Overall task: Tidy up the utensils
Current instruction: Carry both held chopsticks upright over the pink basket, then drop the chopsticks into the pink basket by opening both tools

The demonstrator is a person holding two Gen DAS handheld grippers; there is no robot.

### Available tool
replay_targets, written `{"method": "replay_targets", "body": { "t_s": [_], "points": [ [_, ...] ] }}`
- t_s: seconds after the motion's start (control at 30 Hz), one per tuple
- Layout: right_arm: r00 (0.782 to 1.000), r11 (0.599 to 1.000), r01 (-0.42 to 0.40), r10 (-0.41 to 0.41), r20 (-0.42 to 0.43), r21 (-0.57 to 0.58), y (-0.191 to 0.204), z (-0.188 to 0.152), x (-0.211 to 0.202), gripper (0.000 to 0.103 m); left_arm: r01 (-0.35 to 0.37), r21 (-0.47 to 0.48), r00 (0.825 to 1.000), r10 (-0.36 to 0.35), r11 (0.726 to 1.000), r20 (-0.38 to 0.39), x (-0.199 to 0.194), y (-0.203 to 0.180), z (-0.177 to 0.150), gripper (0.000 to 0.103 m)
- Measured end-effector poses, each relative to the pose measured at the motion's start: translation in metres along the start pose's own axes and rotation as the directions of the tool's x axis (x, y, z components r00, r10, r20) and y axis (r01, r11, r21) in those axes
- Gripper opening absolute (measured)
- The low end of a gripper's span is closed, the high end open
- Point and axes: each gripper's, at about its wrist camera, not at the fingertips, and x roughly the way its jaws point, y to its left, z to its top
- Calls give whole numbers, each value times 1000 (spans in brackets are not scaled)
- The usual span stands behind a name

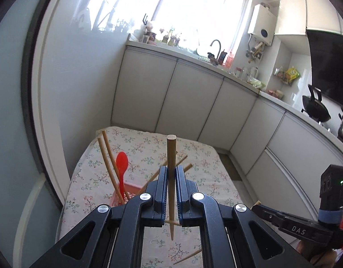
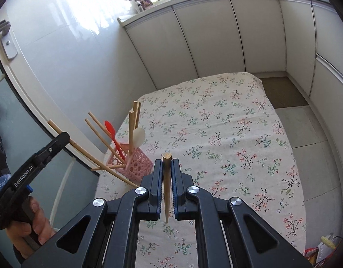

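Chopsticks, light, stiff and smooth tapered wood, sit one pinched in the left gripper (image 1: 171, 174) at lower centre, one clamped in the right gripper (image 2: 167, 167), best held mid-shaft, the pink basket (image 2: 135, 165) lower left.

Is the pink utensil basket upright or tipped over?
Upright: the pink basket stands on its base on the tablecloth, with chopsticks and spoons sticking up out of it.
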Motion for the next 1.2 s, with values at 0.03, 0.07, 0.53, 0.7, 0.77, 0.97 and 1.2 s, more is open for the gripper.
{"method": "replay_targets", "body": {
  "t_s": [0.03, 0.07, 0.53, 0.7, 0.77, 0.97, 1.2],
  "points": [
    [1000, 1000, -3, 3, 1, 5, 0, 1, 1, 8, 1, -8, 1000, -1, 1000, 19, -4, 2, 3, 7],
    [1000, 1000, -7, 7, 1, 10, -1, 2, 1, 8, 7, -18, 999, -6, 1000, 37, -10, 6, 6, 7],
    [1000, 999, -17, 17, 18, 36, -5, 9, 3, 7, -128, -33, 926, 131, 991, 354, -83, 23, 34, 7],
    [1000, 999, -20, 19, 17, 39, -4, 11, 7, 7, -223, -14, 939, 219, 975, 265, -30, 41, 24, 7],
    [1000, 999, -21, 20, 13, 37, -2, 11, 9, 7, -248, -6, 942, 242, 969, 233, -13, 46, 18, 7],
    [1000, 999, -22, 22, 13, 32, -1, 11, 10, 8, -243, 24, 961, 237, 970, 144, 24, 48, 14, 7],
    [999, 999, -23, 22, 24, 38, -2, 11, 8, 8, -246, 60, 968, 243, 967, 57, 58, 46, 7, 7]
  ]
}}
